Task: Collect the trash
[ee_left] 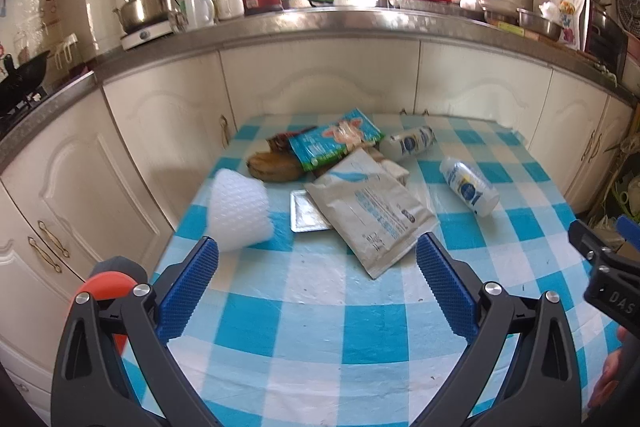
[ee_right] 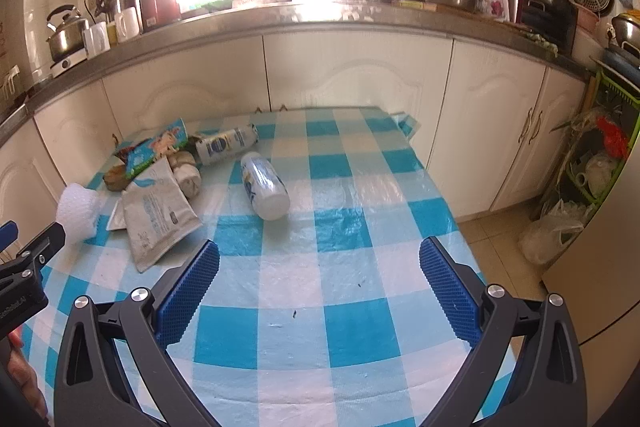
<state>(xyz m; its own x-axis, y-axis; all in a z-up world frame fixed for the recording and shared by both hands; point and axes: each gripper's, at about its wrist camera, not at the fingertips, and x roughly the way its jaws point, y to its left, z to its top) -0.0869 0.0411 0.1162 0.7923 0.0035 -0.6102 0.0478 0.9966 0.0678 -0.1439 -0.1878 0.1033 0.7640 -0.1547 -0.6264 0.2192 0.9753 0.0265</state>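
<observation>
Trash lies on a blue-and-white checked table [ee_left: 320,327]: a grey pouch [ee_left: 372,211], a green snack bag [ee_left: 334,141], a silver foil tray [ee_left: 306,213], a white foam net sleeve [ee_left: 240,213], a brown banana [ee_left: 274,167] and two white bottles [ee_left: 468,187] [ee_left: 410,143]. My left gripper [ee_left: 318,281] hangs open over the near table, short of the pouch, with nothing between its blue pads. My right gripper [ee_right: 320,287] is open over bare cloth, the nearer bottle [ee_right: 266,185] ahead of it and the pouch [ee_right: 156,211] to the left.
White cabinets and a cluttered counter [ee_left: 320,17] with kettle, flasks, sink and red basket stand behind the table. The table's right edge drops to a tiled floor [ee_right: 504,243] with a plastic bag [ee_right: 550,235] and a green rack. An orange-red round object [ee_left: 106,287] sits by the left gripper.
</observation>
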